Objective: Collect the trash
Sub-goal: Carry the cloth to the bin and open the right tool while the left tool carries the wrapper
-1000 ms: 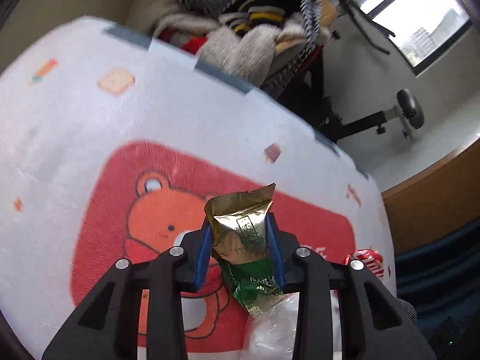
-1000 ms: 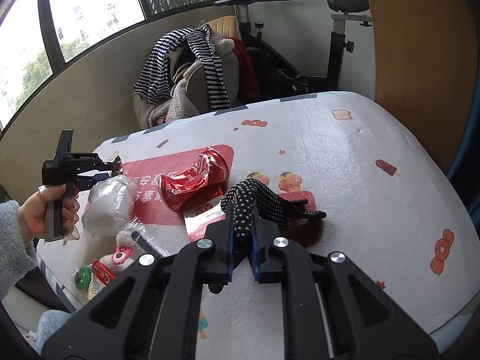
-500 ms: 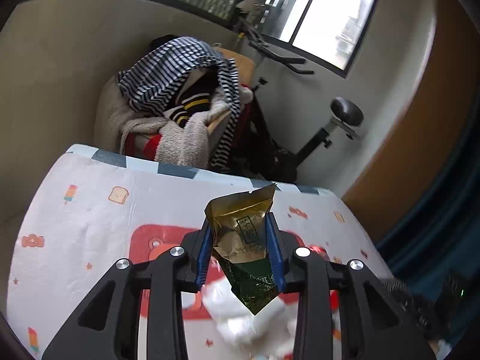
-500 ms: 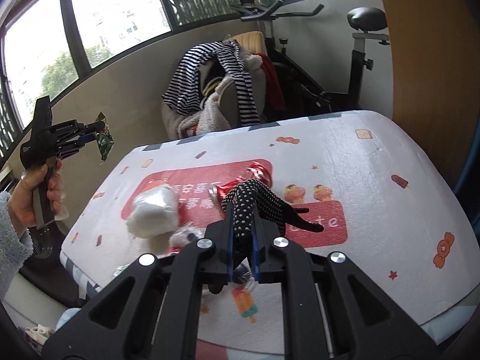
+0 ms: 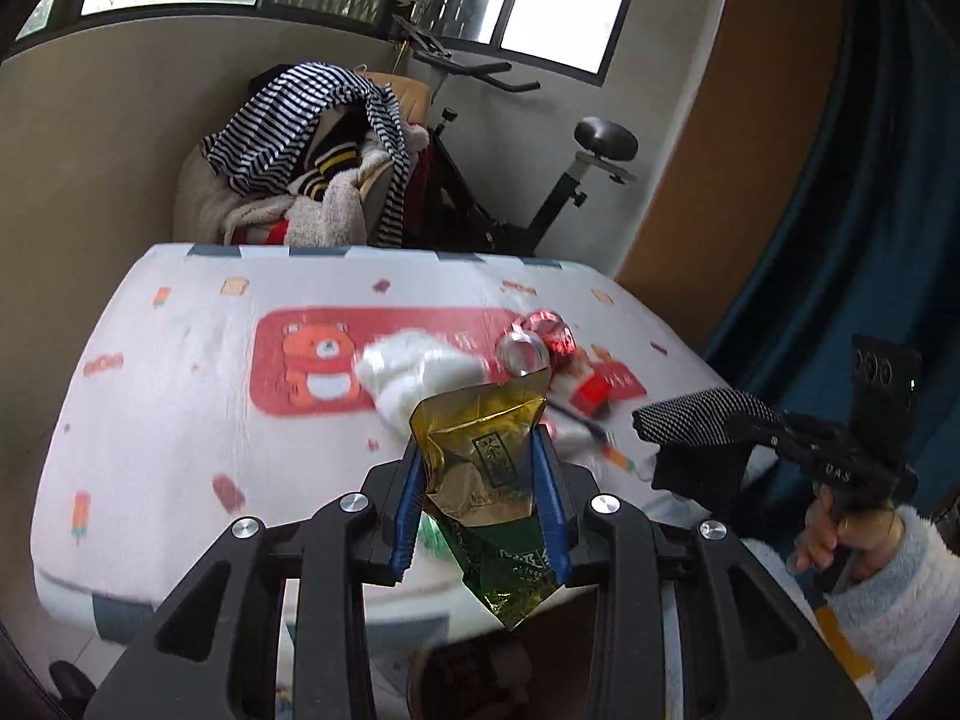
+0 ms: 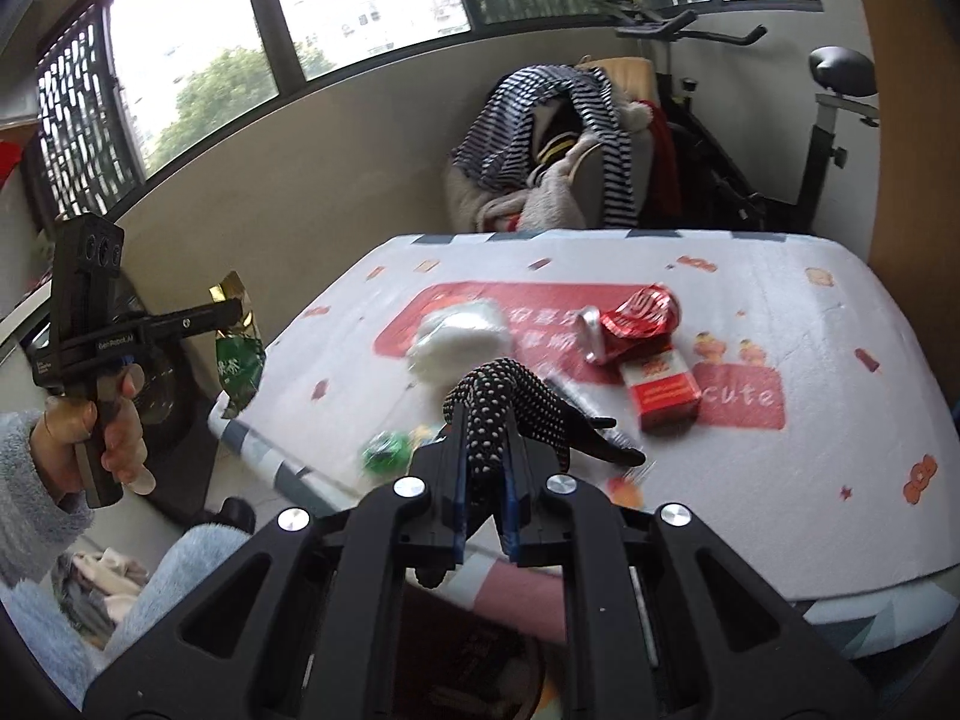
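Observation:
My left gripper (image 5: 480,468) is shut on a gold and green snack wrapper (image 5: 486,480), held in the air off the table's near edge; the wrapper also shows in the right wrist view (image 6: 237,348). My right gripper (image 6: 483,450) is shut on a black white-dotted sock (image 6: 510,396), also lifted; the sock shows in the left wrist view (image 5: 702,426). On the table (image 6: 810,480) lie a crushed red can (image 6: 636,321), a red cigarette pack (image 6: 663,387), a white crumpled bag (image 6: 459,336) and a small green wrapper (image 6: 387,450).
A chair piled with striped clothes (image 6: 558,138) and an exercise bike (image 6: 798,120) stand behind the table. A dark bin opening (image 5: 474,678) lies below the left gripper. A blue curtain (image 5: 870,210) hangs at the right.
Both grippers have pulled back and up from the table with their loads. The left one has swung from over the bear print to beyond the table's near edge.

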### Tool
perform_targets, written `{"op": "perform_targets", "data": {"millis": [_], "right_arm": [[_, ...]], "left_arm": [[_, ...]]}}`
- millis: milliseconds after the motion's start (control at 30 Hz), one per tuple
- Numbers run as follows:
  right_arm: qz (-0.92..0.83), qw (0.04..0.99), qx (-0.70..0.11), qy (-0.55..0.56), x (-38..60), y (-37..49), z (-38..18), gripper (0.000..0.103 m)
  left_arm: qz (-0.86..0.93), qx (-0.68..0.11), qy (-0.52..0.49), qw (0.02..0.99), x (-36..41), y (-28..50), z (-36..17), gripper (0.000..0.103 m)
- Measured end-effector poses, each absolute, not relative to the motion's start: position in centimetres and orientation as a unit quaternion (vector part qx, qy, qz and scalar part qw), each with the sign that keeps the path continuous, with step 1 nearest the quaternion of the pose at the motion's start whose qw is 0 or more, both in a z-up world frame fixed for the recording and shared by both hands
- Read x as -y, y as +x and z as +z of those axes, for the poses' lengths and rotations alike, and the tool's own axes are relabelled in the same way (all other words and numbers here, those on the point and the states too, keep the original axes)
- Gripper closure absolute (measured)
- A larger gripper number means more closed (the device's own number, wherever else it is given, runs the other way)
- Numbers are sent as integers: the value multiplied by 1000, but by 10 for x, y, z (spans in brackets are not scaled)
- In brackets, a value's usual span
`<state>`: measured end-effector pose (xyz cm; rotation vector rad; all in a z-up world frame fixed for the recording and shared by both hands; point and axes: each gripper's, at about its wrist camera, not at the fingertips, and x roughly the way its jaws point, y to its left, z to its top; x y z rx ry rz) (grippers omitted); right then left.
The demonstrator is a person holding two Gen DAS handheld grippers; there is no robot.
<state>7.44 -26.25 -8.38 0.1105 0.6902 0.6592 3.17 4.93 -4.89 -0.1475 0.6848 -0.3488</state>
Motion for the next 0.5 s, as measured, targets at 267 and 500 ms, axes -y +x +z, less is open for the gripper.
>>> {"op": "perform_targets", "data": {"millis": [267, 500], "right_arm": [[354, 858, -370, 41, 246, 26, -106, 90], [375, 829, -413, 36, 235, 5, -134, 90]], "left_arm": [[-178, -352, -77, 915, -43, -21, -81, 70], [-183, -364, -80, 910, -35, -35, -101, 70]]}}
